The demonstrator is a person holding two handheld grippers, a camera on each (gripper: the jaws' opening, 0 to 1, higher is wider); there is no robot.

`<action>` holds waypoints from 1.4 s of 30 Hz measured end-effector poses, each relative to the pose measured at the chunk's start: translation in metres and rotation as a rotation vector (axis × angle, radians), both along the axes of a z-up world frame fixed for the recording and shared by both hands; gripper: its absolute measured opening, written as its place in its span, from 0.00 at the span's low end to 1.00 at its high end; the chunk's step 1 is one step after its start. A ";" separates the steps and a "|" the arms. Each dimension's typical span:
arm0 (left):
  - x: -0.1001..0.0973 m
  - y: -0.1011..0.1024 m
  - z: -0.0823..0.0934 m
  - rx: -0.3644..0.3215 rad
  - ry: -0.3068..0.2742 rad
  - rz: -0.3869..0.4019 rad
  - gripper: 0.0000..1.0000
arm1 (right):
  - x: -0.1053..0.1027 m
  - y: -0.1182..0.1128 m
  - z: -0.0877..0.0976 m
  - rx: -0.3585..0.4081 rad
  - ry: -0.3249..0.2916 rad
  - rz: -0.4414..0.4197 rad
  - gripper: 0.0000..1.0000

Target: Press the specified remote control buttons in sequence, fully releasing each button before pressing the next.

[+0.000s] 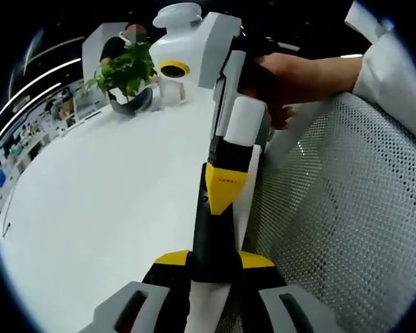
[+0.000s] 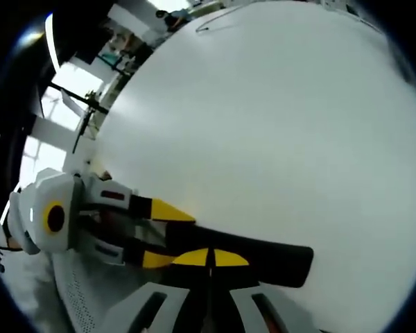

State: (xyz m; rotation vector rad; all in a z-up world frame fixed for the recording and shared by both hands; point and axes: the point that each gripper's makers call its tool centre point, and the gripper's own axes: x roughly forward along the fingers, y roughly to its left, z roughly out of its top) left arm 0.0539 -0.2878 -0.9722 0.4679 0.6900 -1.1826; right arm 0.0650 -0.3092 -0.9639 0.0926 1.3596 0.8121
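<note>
A black remote control (image 1: 211,236) sticks out over the white table (image 1: 90,194), with my left gripper (image 1: 215,262) shut on its near end. A hand (image 1: 298,73) in a white sleeve brings my right gripper (image 1: 225,201) down from the upper right. Its yellow tips are together and rest on the remote's top face. In the right gripper view the remote control (image 2: 270,257) lies crosswise just past my right gripper (image 2: 209,258), whose jaws are shut. My left gripper (image 2: 177,236) clamps the remote's left end from the left. The buttons are hidden.
A potted green plant (image 1: 128,69) and a white appliance with a yellow ring (image 1: 177,41) stand at the table's far side. A white mesh chair (image 1: 347,208) is close on the right of the left gripper view. The table (image 2: 277,125) spreads wide and bare.
</note>
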 end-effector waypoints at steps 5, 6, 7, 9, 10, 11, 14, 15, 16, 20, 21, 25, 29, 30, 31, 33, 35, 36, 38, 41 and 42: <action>0.000 0.000 0.000 -0.002 0.003 0.003 0.24 | 0.002 0.000 -0.001 -0.005 -0.007 -0.001 0.00; 0.000 0.000 0.000 -0.002 0.002 0.002 0.24 | 0.002 0.000 -0.001 -0.004 -0.007 -0.002 0.00; 0.000 0.000 0.000 -0.003 0.002 0.002 0.24 | 0.002 0.000 -0.001 -0.004 -0.009 -0.005 0.00; 0.000 0.001 0.001 -0.017 0.011 0.008 0.24 | 0.002 0.000 -0.001 -0.008 -0.010 -0.013 0.00; 0.001 0.001 0.001 -0.023 0.015 0.009 0.24 | 0.003 0.000 -0.001 -0.011 -0.013 -0.011 0.00; 0.000 0.001 0.001 -0.022 0.015 0.007 0.24 | 0.003 0.001 -0.001 -0.021 -0.022 0.001 0.00; 0.000 0.001 0.001 -0.017 0.010 0.003 0.24 | 0.003 0.002 -0.001 -0.037 -0.035 0.019 0.00; 0.000 0.000 0.001 -0.015 0.009 0.002 0.24 | 0.003 0.001 -0.001 -0.038 -0.037 0.020 0.00; 0.000 0.000 0.001 -0.012 0.008 0.002 0.24 | 0.003 0.001 -0.001 -0.037 -0.041 0.022 0.00; -0.001 0.000 0.000 0.010 -0.014 -0.010 0.24 | 0.003 -0.002 0.000 0.008 -0.006 -0.013 0.00; -0.001 0.000 0.001 0.011 -0.018 -0.013 0.24 | 0.003 -0.002 0.000 0.010 0.000 -0.024 0.00; 0.000 0.000 0.000 0.016 -0.012 -0.011 0.24 | 0.010 0.001 0.017 0.048 -0.088 -0.023 0.00; 0.000 0.000 0.000 0.019 -0.013 -0.017 0.24 | 0.023 -0.001 0.040 0.109 -0.204 -0.059 0.00; 0.000 0.001 0.000 0.021 -0.012 -0.019 0.24 | 0.026 -0.002 0.045 0.118 -0.239 -0.069 0.00; 0.000 0.001 0.000 0.022 -0.012 -0.020 0.24 | 0.029 -0.005 0.052 0.125 -0.275 -0.084 0.00; 0.000 0.001 0.000 0.026 -0.010 -0.017 0.24 | 0.034 -0.012 0.064 0.125 -0.365 -0.081 0.00; 0.000 0.002 0.000 0.031 -0.006 -0.014 0.24 | 0.037 -0.018 0.074 0.111 -0.441 -0.087 0.00; 0.002 0.003 0.001 0.033 -0.006 -0.012 0.24 | 0.038 -0.021 0.082 0.112 -0.485 -0.093 0.00; 0.004 0.007 0.001 0.041 -0.002 -0.001 0.24 | 0.039 -0.027 0.090 0.109 -0.529 -0.110 0.00; 0.008 0.010 0.002 0.043 0.000 -0.004 0.24 | 0.041 -0.042 0.105 0.080 -0.628 -0.149 0.00; 0.009 0.011 0.002 0.046 0.000 -0.006 0.24 | 0.042 -0.045 0.109 0.074 -0.659 -0.152 0.00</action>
